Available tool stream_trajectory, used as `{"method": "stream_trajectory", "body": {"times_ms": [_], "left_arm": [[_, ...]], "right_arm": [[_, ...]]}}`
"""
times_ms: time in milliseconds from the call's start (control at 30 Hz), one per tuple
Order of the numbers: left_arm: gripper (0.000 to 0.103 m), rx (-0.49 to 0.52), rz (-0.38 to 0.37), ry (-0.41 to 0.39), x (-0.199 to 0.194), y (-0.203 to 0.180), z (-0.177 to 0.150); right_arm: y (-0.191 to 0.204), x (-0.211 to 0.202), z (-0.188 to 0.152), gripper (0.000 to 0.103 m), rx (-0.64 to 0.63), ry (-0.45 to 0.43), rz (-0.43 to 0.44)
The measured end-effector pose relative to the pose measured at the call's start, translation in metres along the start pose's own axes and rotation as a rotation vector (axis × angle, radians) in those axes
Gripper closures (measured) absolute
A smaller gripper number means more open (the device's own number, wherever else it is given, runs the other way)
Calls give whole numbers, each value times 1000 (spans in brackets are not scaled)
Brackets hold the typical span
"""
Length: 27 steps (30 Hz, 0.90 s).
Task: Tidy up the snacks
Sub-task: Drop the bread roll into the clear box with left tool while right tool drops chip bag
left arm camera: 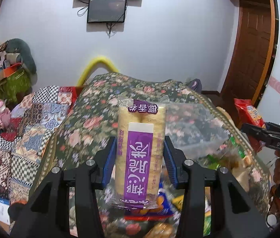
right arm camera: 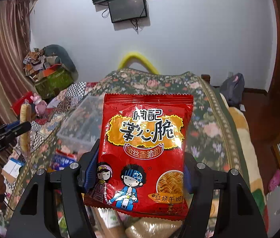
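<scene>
Left gripper (left arm camera: 140, 156): clenched on a purple-and-cream wafer pack (left arm camera: 140, 150), blue pads pressing both long sides; the pack is held above the bed.
Right gripper (right arm camera: 138, 170): grasping a red crispy-noodle bag (right arm camera: 146, 144) by its lower part, the bag standing up above the bed.
Clear container (left arm camera: 195, 130): sits on the floral bedspread (left arm camera: 92, 119) just beyond the wafer pack; it looks empty as far as can be seen through its walls.
Loose snacks (left arm camera: 225, 158): several packets lie in a heap on the bedspread, below and beside the grippers; blurred, so a count is not possible.
Done: two snacks picked up, one in each gripper.
Left: by my judgement almost everything, since both held packs need placing in the container and the heap needs sorting.
</scene>
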<state>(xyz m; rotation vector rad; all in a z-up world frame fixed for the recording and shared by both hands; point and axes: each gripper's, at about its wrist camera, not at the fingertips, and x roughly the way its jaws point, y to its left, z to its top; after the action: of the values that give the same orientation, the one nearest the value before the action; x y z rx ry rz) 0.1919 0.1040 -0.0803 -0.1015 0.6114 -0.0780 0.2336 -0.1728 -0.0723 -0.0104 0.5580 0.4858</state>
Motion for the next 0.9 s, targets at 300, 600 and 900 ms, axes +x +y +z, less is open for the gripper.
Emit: {"method": "stream_trajectory", "body": {"times_ms": [300, 600, 900], "left_arm": [[57, 7, -44, 45, 39, -16, 33], [57, 2, -33, 118, 93, -19, 47], [57, 58, 7, 195, 138, -33, 44]], "right_arm": [[7, 29, 22, 40, -37, 3, -10], [13, 71, 29, 40, -66, 78, -20], [7, 103, 28, 40, -82, 176, -29]]}}
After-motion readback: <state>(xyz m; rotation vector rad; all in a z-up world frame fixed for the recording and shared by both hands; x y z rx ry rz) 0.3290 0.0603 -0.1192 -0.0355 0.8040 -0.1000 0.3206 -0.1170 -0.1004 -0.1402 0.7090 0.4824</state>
